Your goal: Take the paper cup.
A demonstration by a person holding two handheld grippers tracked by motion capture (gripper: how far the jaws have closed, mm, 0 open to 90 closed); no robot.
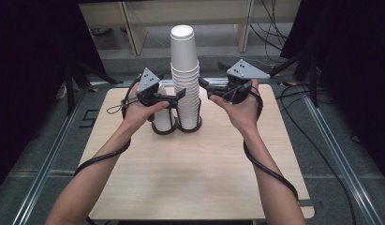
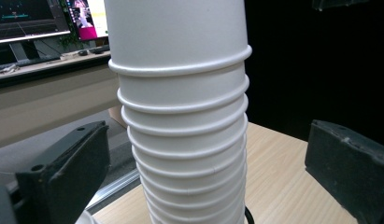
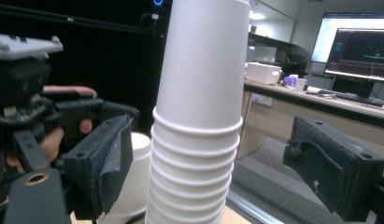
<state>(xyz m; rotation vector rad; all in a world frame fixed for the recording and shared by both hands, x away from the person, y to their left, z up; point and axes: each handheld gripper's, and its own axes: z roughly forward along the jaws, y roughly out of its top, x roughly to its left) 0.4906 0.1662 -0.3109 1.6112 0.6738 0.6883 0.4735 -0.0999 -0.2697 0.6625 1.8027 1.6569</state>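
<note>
Both tongs, our left gripper (image 1: 180, 95) and right gripper (image 1: 205, 87), stood wide open and empty, flanking the tall stack of white paper cups (image 1: 184, 70) in a dark holder (image 1: 189, 128) at the table's (image 1: 199, 173) far middle. We judged no cup was gripped or lifted yet.

A tall stack of white paper cups (image 1: 185, 75) shows a smooth, matt finish with rolled rims; a shorter paper cup stack (image 1: 162, 117) beside it looks the same. Both sit in a glossy black plastic holder (image 1: 177, 128) on a pale wood-grain laminate worktop (image 1: 195, 173), smooth and matt. The left tongs (image 2: 199, 172) and right tongs (image 3: 217, 172) are matt black plastic with rough, foam-like pads (image 3: 108, 163).
</note>
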